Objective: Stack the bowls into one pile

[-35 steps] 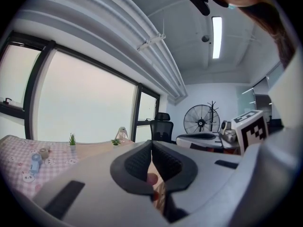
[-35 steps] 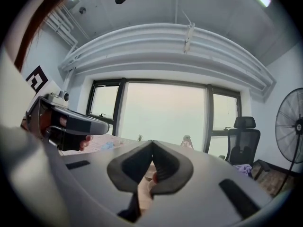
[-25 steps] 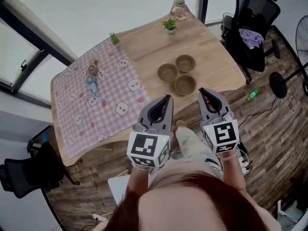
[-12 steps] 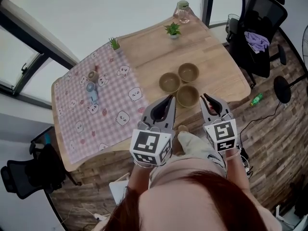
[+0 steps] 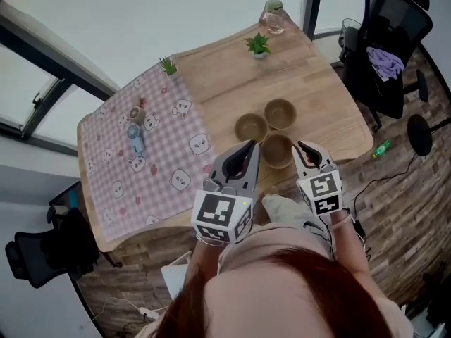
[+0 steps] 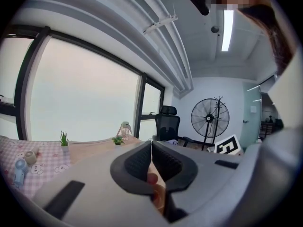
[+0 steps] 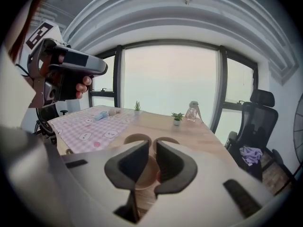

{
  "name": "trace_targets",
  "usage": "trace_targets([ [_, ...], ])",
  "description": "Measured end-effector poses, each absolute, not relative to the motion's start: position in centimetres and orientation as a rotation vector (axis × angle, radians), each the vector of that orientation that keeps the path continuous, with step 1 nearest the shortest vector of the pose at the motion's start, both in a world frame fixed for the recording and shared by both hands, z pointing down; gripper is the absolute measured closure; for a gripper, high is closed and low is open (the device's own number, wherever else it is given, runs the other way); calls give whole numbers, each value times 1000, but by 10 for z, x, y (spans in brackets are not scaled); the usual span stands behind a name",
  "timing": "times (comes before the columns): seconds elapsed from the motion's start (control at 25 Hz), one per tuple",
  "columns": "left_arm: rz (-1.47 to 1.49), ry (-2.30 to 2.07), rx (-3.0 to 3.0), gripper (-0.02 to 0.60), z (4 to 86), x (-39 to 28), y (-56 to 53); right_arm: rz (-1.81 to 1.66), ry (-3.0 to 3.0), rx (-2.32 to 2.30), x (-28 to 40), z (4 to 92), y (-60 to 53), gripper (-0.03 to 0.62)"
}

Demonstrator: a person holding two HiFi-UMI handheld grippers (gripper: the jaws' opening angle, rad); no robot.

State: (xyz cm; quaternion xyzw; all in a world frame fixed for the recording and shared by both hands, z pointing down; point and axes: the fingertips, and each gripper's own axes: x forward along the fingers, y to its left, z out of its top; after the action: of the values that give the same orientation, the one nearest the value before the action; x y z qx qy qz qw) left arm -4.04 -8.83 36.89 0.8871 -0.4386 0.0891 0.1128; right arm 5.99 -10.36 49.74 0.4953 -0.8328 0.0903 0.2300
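Wooden table, its left part under a pink checked cloth, carries three brown bowls, unstacked and clustered close together toward the near right. The far-left bowl and the far-right bowl sit side by side, with the nearest bowl in front of them by the near edge.

The left gripper is just left of the nearest bowl, its jaws pressed together at the tips with nothing between them. The right gripper is just right of that bowl. Its jaws have just been opening and stand a little apart. The right gripper view shows the bowl through the gap, but the pads grip nothing.

Two small potted plants and a glass jar stand along the far edge.
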Motion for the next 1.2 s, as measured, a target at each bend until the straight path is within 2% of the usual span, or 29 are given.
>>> trace_targets([
  [1.2,352,-1375,2474,571,394,-28,-143,537,-2183,1078,67,622,-144,522],
])
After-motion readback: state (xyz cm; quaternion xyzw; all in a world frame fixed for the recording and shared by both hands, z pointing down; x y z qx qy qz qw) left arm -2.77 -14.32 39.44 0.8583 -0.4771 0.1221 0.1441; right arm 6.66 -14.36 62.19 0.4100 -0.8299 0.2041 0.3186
